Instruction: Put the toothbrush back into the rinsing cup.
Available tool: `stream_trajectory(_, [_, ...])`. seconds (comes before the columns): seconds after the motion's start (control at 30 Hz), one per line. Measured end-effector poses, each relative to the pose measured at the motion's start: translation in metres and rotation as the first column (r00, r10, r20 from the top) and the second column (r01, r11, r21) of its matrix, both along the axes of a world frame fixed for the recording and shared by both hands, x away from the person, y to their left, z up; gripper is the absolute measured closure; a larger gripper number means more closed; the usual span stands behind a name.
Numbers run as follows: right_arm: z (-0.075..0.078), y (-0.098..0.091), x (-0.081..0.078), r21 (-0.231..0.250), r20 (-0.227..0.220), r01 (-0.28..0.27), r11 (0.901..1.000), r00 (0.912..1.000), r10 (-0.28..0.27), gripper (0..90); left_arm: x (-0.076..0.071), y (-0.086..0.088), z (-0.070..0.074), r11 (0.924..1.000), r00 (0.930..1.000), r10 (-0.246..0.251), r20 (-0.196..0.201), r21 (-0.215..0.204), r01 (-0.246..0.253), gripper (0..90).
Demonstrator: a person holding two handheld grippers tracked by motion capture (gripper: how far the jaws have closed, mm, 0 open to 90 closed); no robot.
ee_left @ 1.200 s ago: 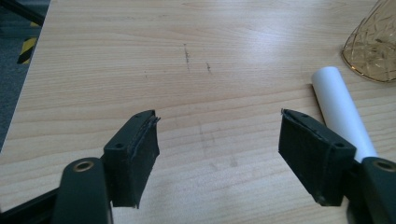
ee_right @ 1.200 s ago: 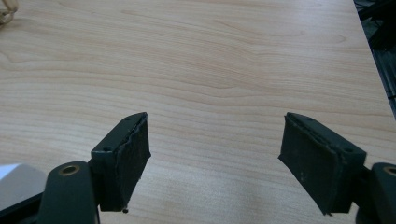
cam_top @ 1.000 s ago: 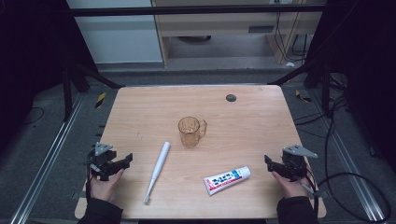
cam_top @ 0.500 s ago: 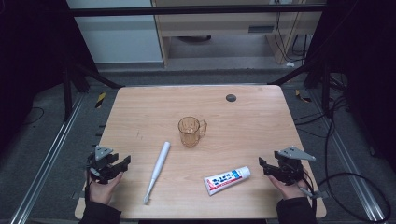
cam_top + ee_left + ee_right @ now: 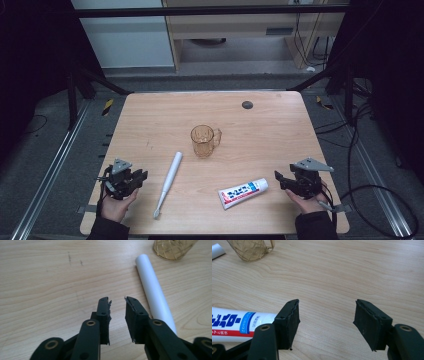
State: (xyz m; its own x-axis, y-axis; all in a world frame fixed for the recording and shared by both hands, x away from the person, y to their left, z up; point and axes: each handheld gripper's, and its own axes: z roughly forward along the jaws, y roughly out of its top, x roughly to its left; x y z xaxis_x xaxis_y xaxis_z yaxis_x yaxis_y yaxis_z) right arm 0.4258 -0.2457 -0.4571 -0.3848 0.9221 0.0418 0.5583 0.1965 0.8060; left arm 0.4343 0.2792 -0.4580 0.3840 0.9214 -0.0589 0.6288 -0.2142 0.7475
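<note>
The left black two-jaw gripper [image 5: 142,176] and the right black two-jaw gripper [image 5: 278,178] each carry a grey three-cornered plate on top and trail a thin dark cable toward the near edge of the light wooden table [image 5: 270,125]. Their jaw arms are matte black links with brass-coloured rivets and small round holes, ending in blocky pads with rough, frayed inner edges. Dark sleeves cover both forearms.

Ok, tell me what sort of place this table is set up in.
Probably a lab or workshop rigged for recording, not a home. The wooden table stands alone on a grey floor between metal rails, loose cables trail beside it, and dark frame struts brace its far corners.
</note>
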Motion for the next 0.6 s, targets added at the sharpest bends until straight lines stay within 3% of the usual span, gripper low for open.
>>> stream_trajectory(0.37, [-0.003,-0.001,0.001,-0.006,-0.016,-0.005,1.0000,0.9999,0.005,37.5,-0.007,-0.013,-0.005,0.9960,0.9940,-0.090,-0.063,-0.002,0.090,87.6])
stream_trajectory(0.6, [-0.005,-0.002,0.002,-0.010,-0.021,-0.002,1.0000,0.9998,0.002,37.4,-0.016,-0.022,-0.010,0.9870,0.9807,-0.159,-0.114,0.007,0.160,89.4])
